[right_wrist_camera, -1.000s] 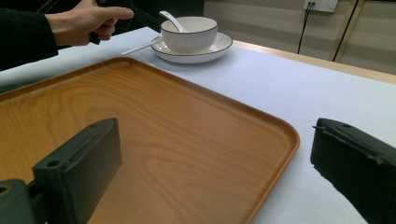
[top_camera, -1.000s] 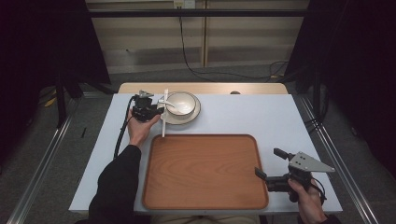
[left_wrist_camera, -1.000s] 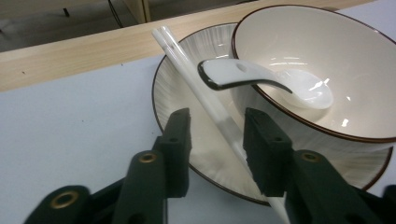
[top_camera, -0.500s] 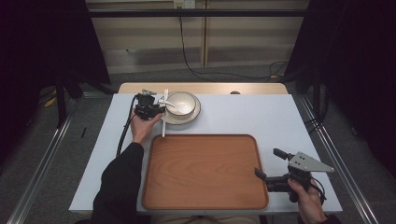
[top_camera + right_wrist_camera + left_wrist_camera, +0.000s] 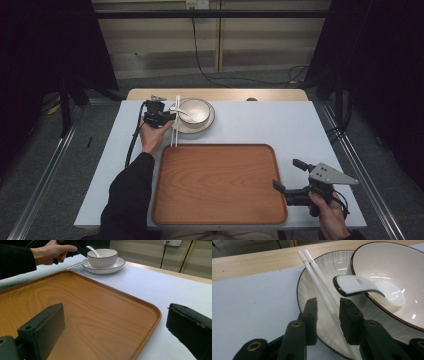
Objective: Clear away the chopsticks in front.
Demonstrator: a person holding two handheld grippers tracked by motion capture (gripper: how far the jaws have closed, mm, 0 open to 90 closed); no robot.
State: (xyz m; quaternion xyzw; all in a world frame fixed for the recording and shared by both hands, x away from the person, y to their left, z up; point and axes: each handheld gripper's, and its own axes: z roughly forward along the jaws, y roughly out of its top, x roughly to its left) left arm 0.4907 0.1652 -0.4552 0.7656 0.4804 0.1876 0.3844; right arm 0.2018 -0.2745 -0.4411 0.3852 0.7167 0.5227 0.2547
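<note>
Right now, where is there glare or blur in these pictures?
Left gripper view: bright highlights streak the bowl and plate; the near jaws look soft. Right gripper view: its own jaws are blurred, and the tray shows a mild sheen. High view: evenly lit table, dark surroundings.

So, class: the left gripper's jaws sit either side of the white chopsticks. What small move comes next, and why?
Probably close the left gripper further: the chopsticks lie between its jaws, which have just been closing, but the pads don't yet press them against the plate rim.
</note>
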